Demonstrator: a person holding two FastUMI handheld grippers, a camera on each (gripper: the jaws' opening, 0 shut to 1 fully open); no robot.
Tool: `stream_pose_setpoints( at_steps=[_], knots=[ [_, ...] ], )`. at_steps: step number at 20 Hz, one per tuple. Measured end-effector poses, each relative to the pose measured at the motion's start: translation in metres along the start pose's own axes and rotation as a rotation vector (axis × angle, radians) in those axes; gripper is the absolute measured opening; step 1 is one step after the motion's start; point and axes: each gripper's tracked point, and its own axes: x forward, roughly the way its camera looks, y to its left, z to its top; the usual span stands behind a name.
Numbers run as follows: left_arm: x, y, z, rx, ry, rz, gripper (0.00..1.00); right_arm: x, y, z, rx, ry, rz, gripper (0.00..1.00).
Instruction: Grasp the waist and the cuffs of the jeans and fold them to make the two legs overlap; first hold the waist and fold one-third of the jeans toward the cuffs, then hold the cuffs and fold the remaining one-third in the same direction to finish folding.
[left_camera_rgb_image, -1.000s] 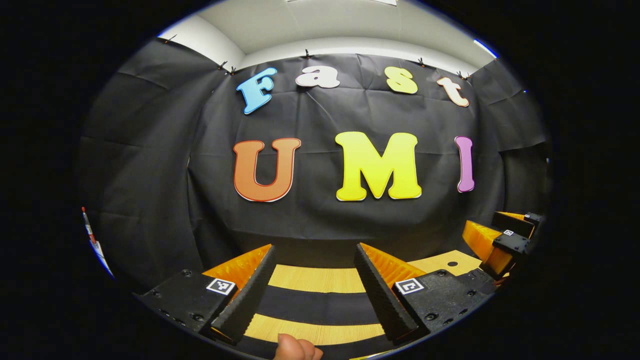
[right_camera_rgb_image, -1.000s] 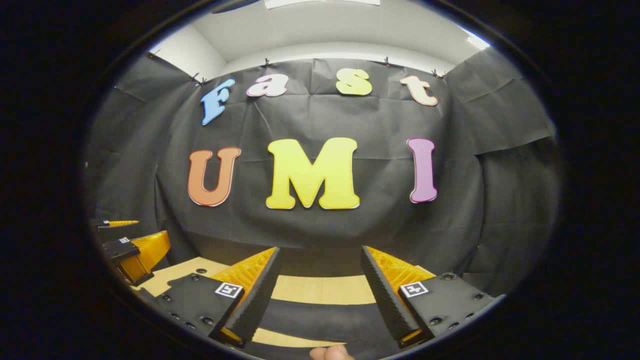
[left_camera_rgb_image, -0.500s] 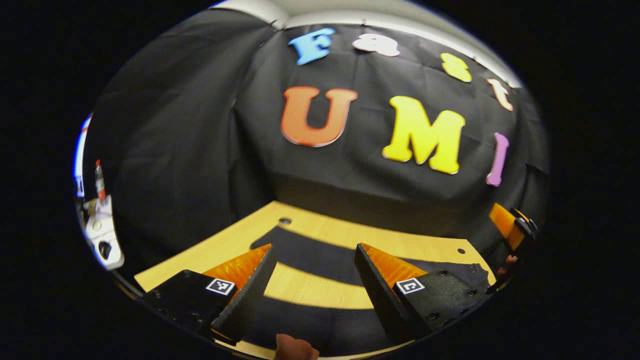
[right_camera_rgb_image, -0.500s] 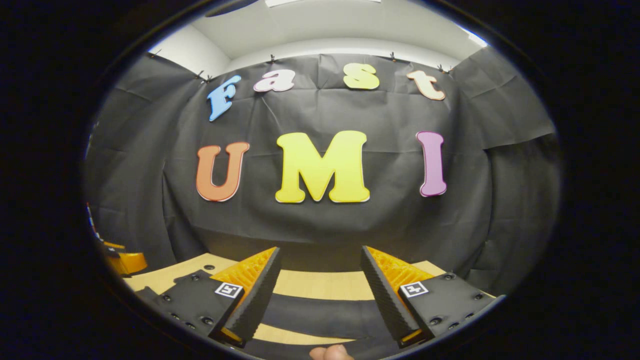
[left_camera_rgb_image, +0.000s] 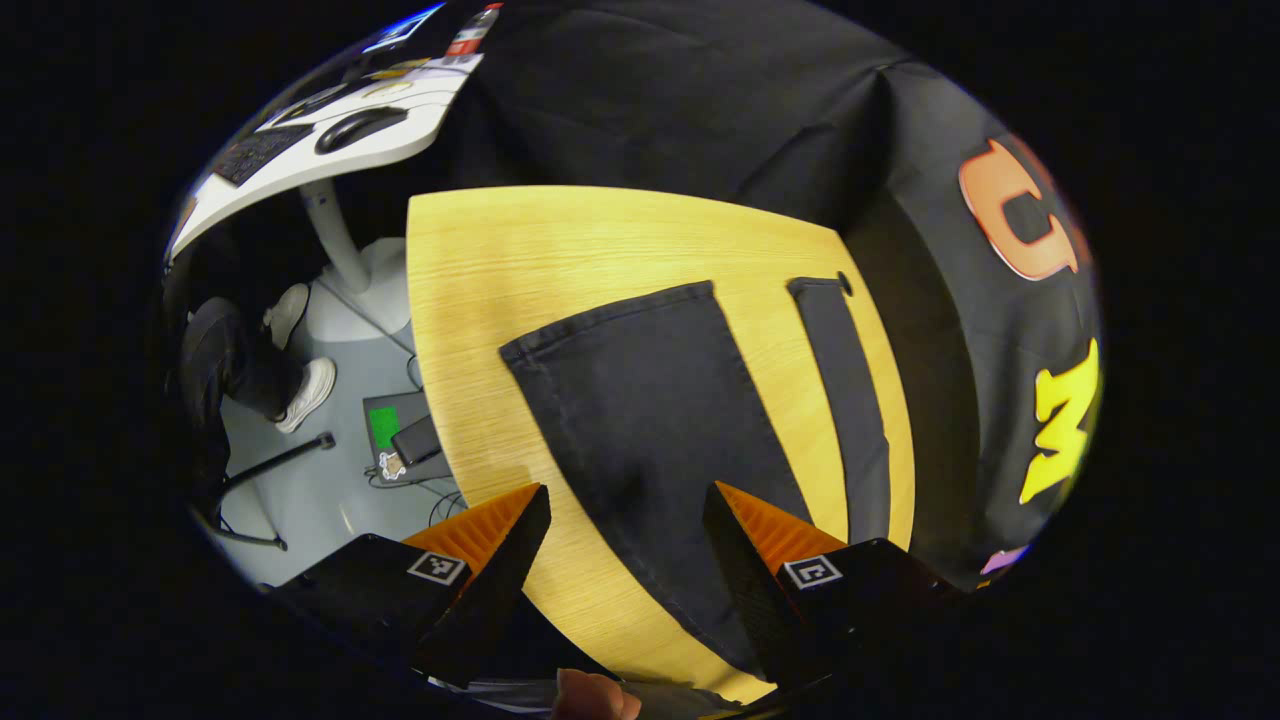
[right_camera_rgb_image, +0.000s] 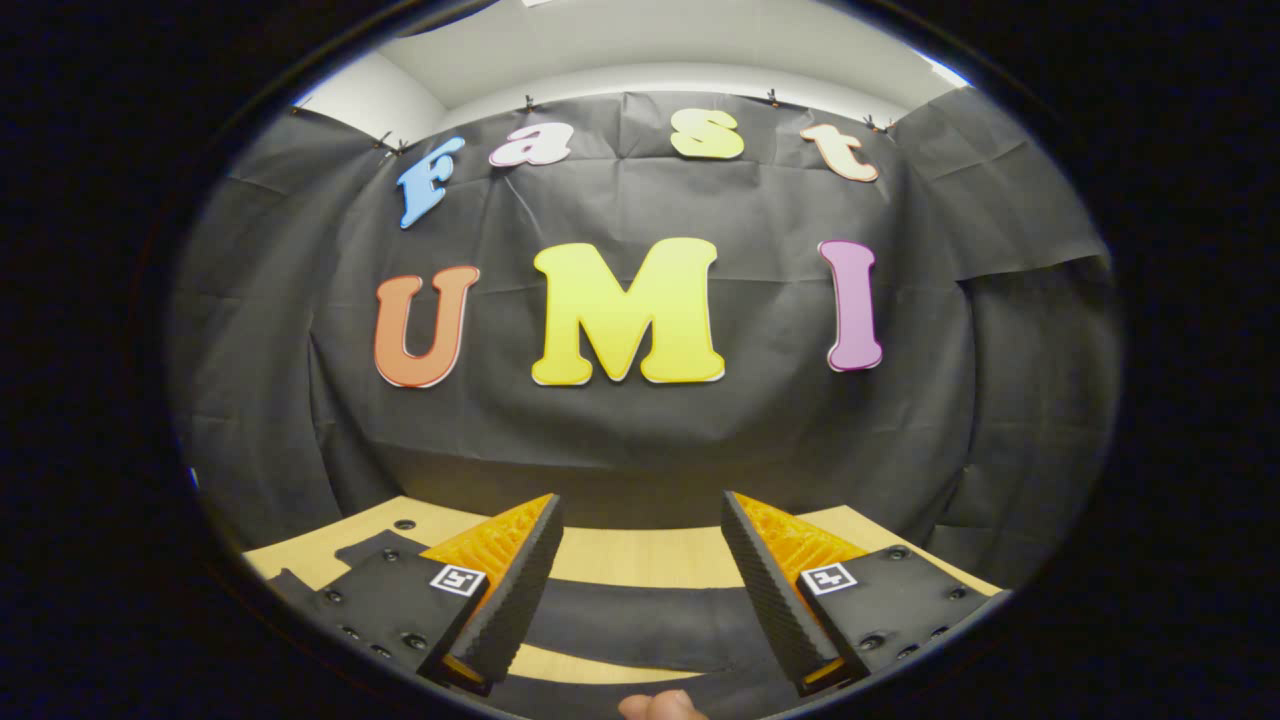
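Left gripper (left_camera_rgb_image: 625, 560), right gripper (right_camera_rgb_image: 640, 580): jaws apart.

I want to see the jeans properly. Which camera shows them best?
The left gripper view. It looks down on the wooden table, so both dark legs of the jeans show, spread apart, with their cuffs at the far end. The right gripper view looks across at the wall and catches just low dark strips of the jeans.

jeans (left_camera_rgb_image: 650, 400): flat on table (left_camera_rgb_image: 480, 300), legs apart
desk (left_camera_rgb_image: 330, 130): beyond table's far edge
wall (right_camera_rgb_image: 640, 440): behind table
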Motion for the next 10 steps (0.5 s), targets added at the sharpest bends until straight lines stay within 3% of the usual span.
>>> stream_pose_setpoints(
  at_steps=[7,10],
  knots=[
    [0.032,-0.001,0.010,-0.200,0.047,-0.007,1.00,0.003,-0.035,0.004,-0.021,-0.009,-0.083,0.98],
    [0.038,-0.013,0.020,-0.213,0.039,-0.032,0.99,0.005,-0.057,0.004,-0.020,-0.004,-0.134,0.97]
  ],
)
